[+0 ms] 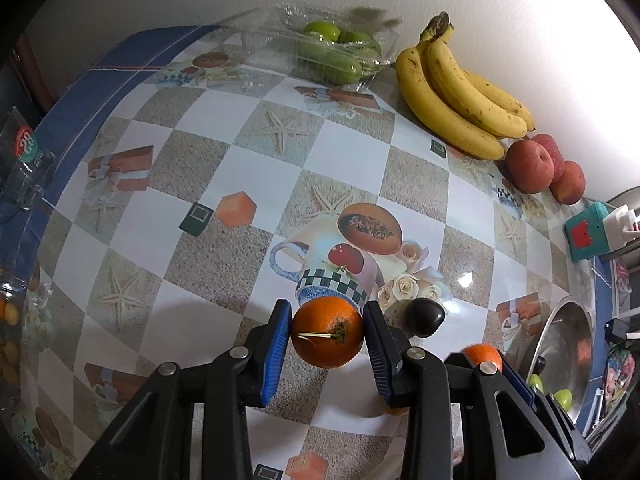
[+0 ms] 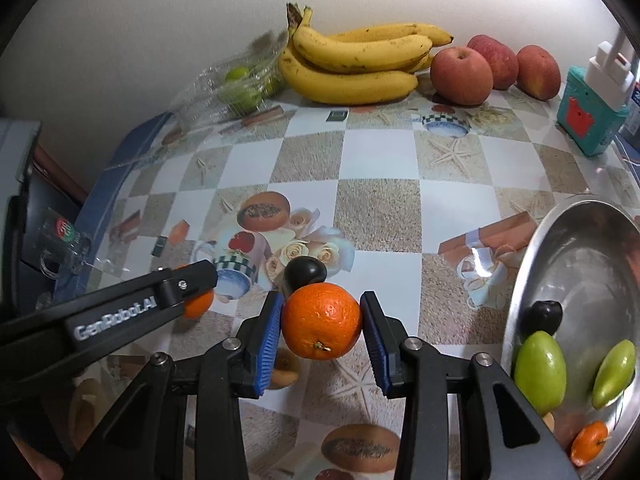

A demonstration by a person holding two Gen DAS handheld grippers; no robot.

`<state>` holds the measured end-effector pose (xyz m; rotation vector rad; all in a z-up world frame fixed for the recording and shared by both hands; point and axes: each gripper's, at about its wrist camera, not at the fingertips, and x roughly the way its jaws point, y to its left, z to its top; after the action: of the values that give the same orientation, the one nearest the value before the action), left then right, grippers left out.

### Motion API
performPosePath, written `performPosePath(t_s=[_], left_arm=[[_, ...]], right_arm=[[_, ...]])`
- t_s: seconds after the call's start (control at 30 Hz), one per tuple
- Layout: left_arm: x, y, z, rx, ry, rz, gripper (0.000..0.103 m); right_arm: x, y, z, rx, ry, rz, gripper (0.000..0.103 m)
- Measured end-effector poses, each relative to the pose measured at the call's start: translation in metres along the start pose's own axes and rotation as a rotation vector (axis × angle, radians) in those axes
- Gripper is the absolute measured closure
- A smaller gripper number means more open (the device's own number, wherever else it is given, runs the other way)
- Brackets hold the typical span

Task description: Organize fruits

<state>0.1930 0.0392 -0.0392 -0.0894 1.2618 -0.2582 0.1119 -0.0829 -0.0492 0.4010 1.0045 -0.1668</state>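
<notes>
We've got an orange in each hand. Our left gripper has its blue pads pressed on both sides of a small orange, stem end facing us with a pale stalk sticking out, and it hangs clear above the checkered tablecloth. Our right gripper is clamped the same way on a brighter orange, pads tight against its flanks, lifted off the cloth too. From the right wrist view we see the left gripper reaching in from the left side, its orange peeking out beneath the finger.

Just beyond both oranges a dark plum lies on the cloth. Off to our right sits the steel bowl, holding two green fruits, another dark plum and a small orange. Along the wall: a clear plastic box of green fruit, a bunch of bananas, then three red apples side by side. A teal box stands at the far right.
</notes>
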Motion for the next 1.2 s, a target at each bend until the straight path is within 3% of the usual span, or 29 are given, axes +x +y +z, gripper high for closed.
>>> performPosePath(t_s=[0.7, 1.2], left_arm=[[-0.022, -0.001, -0.001, -0.021, -0.038, 0.0, 0.063], [-0.023, -0.049, -0.013, 0.081, -0.022, -0.021, 0.063]], right_arm=[[-0.047, -0.023, 0.001, 0.107, -0.063, -0.038, 0.062], [-0.065, -0.082, 0.011, 0.234, -0.054, -0.154, 0.062]])
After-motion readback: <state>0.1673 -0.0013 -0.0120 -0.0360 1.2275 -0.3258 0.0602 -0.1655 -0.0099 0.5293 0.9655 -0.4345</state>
